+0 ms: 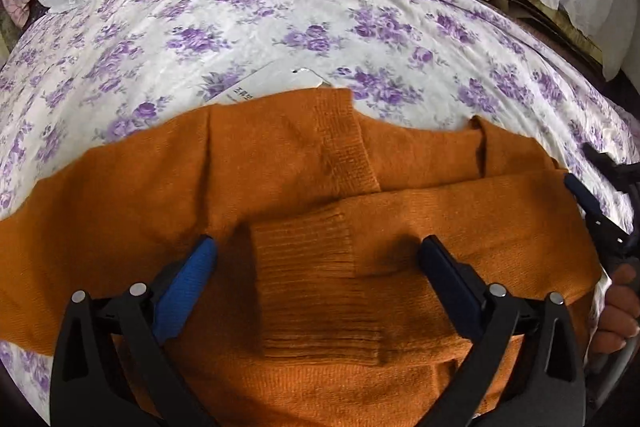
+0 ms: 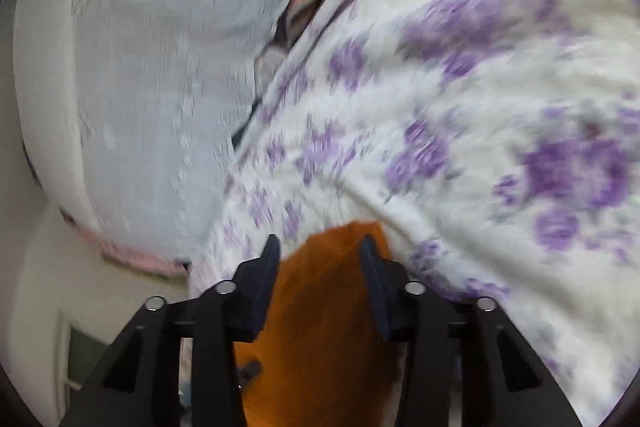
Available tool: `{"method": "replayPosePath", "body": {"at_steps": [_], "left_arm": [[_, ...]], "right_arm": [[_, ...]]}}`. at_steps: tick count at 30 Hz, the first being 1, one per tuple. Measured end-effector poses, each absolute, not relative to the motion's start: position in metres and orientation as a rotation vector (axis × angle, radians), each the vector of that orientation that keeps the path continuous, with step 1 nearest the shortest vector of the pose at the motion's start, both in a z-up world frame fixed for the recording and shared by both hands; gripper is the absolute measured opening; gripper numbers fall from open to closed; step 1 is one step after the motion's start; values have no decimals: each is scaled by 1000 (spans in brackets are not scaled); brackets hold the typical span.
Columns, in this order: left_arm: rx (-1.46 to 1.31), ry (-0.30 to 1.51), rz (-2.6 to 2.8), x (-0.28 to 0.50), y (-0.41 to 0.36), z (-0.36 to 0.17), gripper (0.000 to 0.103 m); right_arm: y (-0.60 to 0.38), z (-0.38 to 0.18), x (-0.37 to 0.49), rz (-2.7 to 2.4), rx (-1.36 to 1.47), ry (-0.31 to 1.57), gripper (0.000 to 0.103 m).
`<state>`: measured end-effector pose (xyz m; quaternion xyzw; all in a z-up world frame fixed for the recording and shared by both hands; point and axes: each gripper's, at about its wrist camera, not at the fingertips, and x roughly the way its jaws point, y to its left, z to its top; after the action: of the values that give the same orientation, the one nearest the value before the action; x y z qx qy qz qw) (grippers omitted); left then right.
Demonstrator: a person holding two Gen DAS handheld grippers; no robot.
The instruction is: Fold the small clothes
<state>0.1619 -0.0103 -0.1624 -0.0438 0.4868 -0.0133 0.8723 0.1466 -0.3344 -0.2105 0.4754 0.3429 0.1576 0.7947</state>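
Sweater [image 1: 280,195], orange knit, is found spread across a bed covered by a purple-flowered sheet [image 1: 248,23], with its long axis running left to right across the front of the left tongs [image 1: 316,247]. Both sleeves have been laid inward over the body: one ribbed cuff [image 1: 344,143] lies ahead of the left tongs, and a second ribbed cuff [image 1: 304,247] lies directly between their fingers. The left tongs are held wide apart above the knit, nothing being gripped; whether the fingers touch the cloth cannot be told. A white printed tag [image 1: 276,77] is seen just beyond the far edge of the garment.

At the right end of the sweater, the right tongs [image 1: 592,211] are seen at the garment's side edge from the left wrist view, with the person's hand [image 1: 616,311] just behind them. In the right wrist view, which is blurred, the orange knit [image 2: 320,315] is seen filling the gap between the partly parted fingers of the right tongs [image 2: 320,255]; whether it is actually pinched cannot be told.

The right tongs are judged nearer to an edge, the left to the middle. The coming fold is judged to turn on the crosswise axis: one end carried over toward the other.
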Motion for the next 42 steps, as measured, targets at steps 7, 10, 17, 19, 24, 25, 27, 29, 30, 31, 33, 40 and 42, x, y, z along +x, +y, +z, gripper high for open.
{"method": "replayPosePath", "body": {"at_steps": [7,10,17,19,24,25,27,29,30,31,33,40,42], "left_arm": [[-123,919,-38,149,-3,-137,99],[-93,1030,8,161,-1,-166,99],[-114,981,14,147,4,-149,99],[-137,963,-8,143,8,-143,99],[-145,1055,65,151,24,-171,99],[-165,1045,63,149,26,-166,99],[-187,1005,59,143,27,-152,98],[-226,949,8,135,27,-138,98],[-244,936,-28,133,24,-134,98],[-255,931,-66,131,21,-132,98],[-246,940,-139,131,10,-137,98],[-20,1006,-80,143,-26,-166,99],[-44,979,-73,135,-23,-155,99]], "right_arm": [[-297,-172,111,571,903,743,65],[-282,-194,97,546,821,852,66],[-293,-188,86,543,849,781,67],[-285,-180,82,585,794,765,67],[-276,-207,97,565,840,883,59],[-276,-203,96,568,846,881,61],[-275,-186,97,603,846,830,68],[-269,-174,106,619,836,798,69],[-268,-172,110,627,844,794,69],[-263,-171,119,655,864,793,71],[-256,-175,135,699,880,810,75],[-266,-198,161,577,854,832,59],[-265,-185,149,592,834,793,71]]}}
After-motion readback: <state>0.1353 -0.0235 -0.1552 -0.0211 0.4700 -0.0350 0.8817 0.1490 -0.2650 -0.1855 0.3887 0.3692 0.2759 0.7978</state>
